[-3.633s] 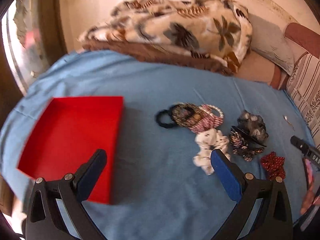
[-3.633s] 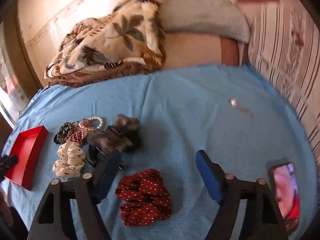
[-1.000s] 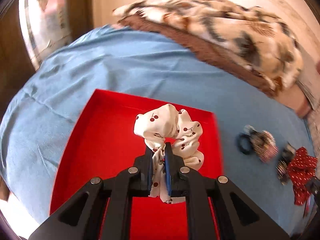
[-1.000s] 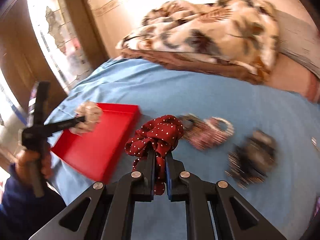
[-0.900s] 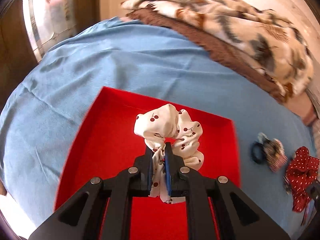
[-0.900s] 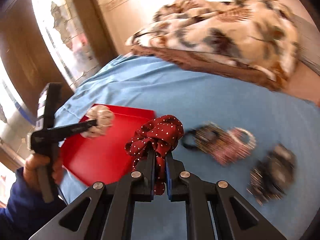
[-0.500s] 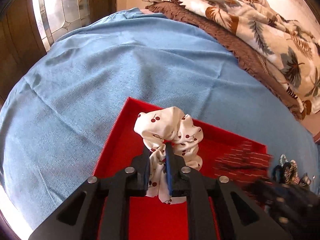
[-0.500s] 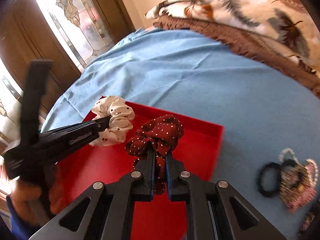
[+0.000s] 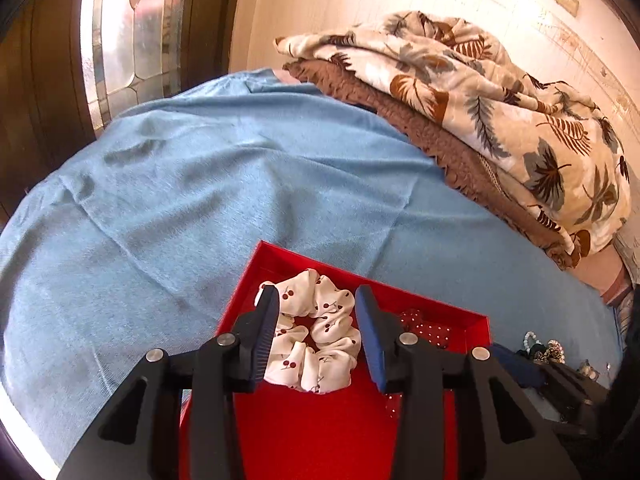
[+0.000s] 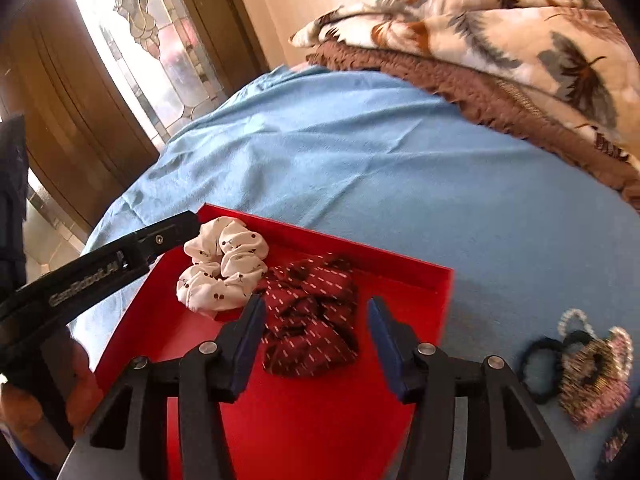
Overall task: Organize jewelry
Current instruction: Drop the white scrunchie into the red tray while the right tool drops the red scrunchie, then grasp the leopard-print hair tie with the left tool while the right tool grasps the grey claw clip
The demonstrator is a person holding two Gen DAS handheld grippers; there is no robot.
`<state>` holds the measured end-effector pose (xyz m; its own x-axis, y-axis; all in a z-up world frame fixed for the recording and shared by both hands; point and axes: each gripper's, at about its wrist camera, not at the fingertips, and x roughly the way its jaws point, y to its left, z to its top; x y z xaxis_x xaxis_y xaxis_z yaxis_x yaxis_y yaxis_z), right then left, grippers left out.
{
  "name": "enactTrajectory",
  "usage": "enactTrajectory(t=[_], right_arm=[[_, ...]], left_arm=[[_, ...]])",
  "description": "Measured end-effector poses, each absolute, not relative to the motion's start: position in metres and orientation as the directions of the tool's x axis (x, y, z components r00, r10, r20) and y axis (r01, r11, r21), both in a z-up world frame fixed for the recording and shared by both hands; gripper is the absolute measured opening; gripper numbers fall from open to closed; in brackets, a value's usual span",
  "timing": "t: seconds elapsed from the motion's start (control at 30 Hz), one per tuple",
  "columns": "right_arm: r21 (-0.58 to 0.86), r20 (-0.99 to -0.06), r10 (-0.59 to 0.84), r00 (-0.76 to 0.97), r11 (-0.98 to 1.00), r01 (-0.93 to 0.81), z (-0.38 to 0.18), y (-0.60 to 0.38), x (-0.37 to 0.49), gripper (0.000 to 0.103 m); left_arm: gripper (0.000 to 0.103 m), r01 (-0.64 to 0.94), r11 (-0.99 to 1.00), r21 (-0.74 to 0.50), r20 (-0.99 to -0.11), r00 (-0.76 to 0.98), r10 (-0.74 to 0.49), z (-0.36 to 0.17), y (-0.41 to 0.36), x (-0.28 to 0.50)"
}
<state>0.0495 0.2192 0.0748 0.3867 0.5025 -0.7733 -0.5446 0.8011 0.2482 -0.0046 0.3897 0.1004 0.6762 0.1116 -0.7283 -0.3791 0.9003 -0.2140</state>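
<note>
A red tray (image 9: 320, 432) (image 10: 312, 432) lies on the blue bedspread. A white cherry-print scrunchie (image 9: 314, 340) (image 10: 222, 264) rests in its far corner. A dark red dotted scrunchie (image 10: 312, 320) (image 9: 424, 326) lies beside it in the tray. My left gripper (image 9: 316, 336) is open just above the white scrunchie, a finger on each side. My right gripper (image 10: 316, 344) is open over the red scrunchie. The left gripper also shows in the right wrist view at the tray's left edge.
Several hair ties and bracelets (image 10: 580, 368) (image 9: 544, 350) lie on the bedspread (image 9: 200, 200) right of the tray. A folded leaf-print blanket (image 9: 480, 92) (image 10: 500, 20) sits at the back. A wooden door with stained glass (image 10: 140, 40) stands to the left.
Both grippers opened and let go of their scrunchies, which now lie in the red tray. Before that, both carried them from the bedspread over to the tray.
</note>
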Motion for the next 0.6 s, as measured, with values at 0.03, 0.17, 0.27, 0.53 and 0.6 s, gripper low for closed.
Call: enactTrajectory(t=[0.03, 0.17, 0.27, 0.53, 0.6], right_arm=[[0.242, -0.772, 0.498, 0.395, 0.805, -0.542, 0.079, 0.213, 0.046, 0.057], [0.176, -0.767, 0.454, 0.453, 0.828, -0.532, 0.096, 0.173, 0.019, 0.058], [0.144, -0.760, 0.417, 0.498, 0.856, -0.497, 0.103, 0.130, 0.002, 0.063], [0.104, -0.770, 0.275, 0.576, 0.944, -0.312, 0.103, -0.023, -0.023, 0.063], [0.115, -0.772, 0.242, 0.588, 0.962, -0.246, 0.101, -0.063, -0.024, 0.063]], left_arm=[[0.038, -0.376, 0.901, -0.217, -0.724, 0.681, 0.110, 0.101, 0.389, -0.007], [0.038, -0.342, 0.915, -0.215, -0.687, 0.719, 0.107, 0.113, 0.372, -0.018], [0.040, -0.307, 0.933, -0.185, -0.659, 0.744, 0.114, 0.125, 0.350, -0.026], [0.052, -0.162, 0.973, -0.164, -0.654, 0.757, 0.016, 0.146, 0.267, -0.040], [0.052, -0.120, 0.979, -0.167, -0.680, 0.733, -0.026, 0.144, 0.240, -0.035]])
